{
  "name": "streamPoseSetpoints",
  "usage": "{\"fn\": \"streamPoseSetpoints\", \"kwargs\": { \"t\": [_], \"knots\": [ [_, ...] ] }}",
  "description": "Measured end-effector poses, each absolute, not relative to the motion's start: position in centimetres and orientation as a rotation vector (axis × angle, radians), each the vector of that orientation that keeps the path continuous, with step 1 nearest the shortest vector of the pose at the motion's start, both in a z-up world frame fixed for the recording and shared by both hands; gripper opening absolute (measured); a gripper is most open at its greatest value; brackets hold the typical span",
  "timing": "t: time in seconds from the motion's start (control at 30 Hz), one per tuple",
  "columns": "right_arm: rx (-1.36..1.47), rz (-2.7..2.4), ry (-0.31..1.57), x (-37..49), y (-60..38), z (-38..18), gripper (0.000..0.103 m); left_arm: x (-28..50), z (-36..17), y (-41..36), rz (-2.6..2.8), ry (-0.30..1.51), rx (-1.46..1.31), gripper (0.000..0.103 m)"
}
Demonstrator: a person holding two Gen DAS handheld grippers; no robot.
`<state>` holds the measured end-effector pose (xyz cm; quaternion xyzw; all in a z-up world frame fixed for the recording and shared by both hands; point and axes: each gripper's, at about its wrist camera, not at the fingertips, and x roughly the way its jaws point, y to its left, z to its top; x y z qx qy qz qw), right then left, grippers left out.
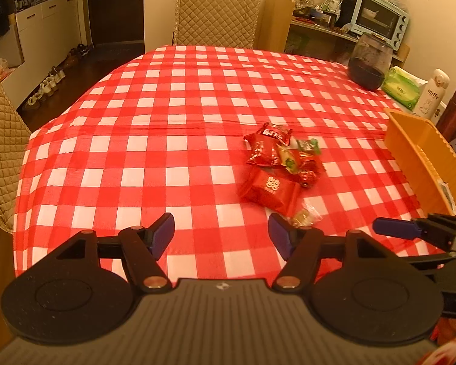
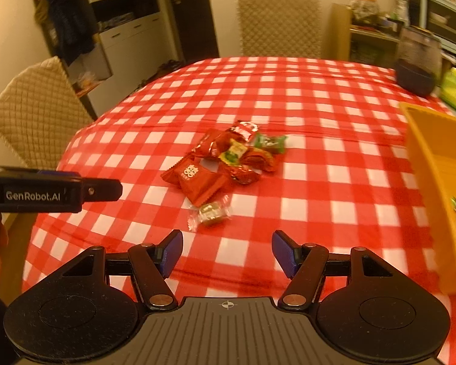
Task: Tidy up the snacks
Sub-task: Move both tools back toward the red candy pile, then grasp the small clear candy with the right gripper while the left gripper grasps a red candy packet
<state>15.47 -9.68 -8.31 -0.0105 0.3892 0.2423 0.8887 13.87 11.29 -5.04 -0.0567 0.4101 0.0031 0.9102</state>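
- Chairs with quilted beige covers are standing at the left edge point(image 1: 0, 140) and the far end point(image 1: 217, 9) of the table, whose red-and-white checked cloth point(image 1: 155, 121) is lying under everything.
- My left gripper point(image 1: 222, 232) is hovering low over the near part of the cloth, its blue-padded fingers spread wide and gripping nothing.
- Right of centre, the snack pile point(image 1: 278, 164) is sitting on the cloth: red packets bunched together, with a yellow-green wrapper and a green candy point(image 2: 270, 143) among them.
- The largest red packet point(image 2: 199, 182), printed with a white emblem, is lying at the near side of that pile.
- A clear-wrapped candy point(image 2: 211, 211) is lying just beside that packet, nearest to my grippers.
- My right gripper point(image 2: 227, 254) is hanging just short of the clear-wrapped candy, fingers parted and holding nothing.
- At the right edge, the orange basket point(image 1: 416, 152) is sitting well apart from the pile, with something printed showing inside it.
- Behind the basket, a dark glass jar point(image 1: 369, 64), a green tissue pack point(image 1: 402, 88) and a white bottle point(image 1: 431, 94) are standing along the far right.
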Motion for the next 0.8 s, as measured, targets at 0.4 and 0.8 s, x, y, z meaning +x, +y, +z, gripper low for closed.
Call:
{"fn": "streamPoseSetpoints", "kwargs": {
  "t": [0.4,0.8],
  "knots": [
    [-0.122,0.599,0.782,18.9,-6.1,-11.9,0.065,16.0,-7.1,12.7,0.016,0.863,-0.156,0.068],
    [-0.216,0.592,0.748,19.6,-5.2,-12.5,0.040,16.3,-7.5,12.4,0.011,0.868,-0.165,0.068]
  ]
}}
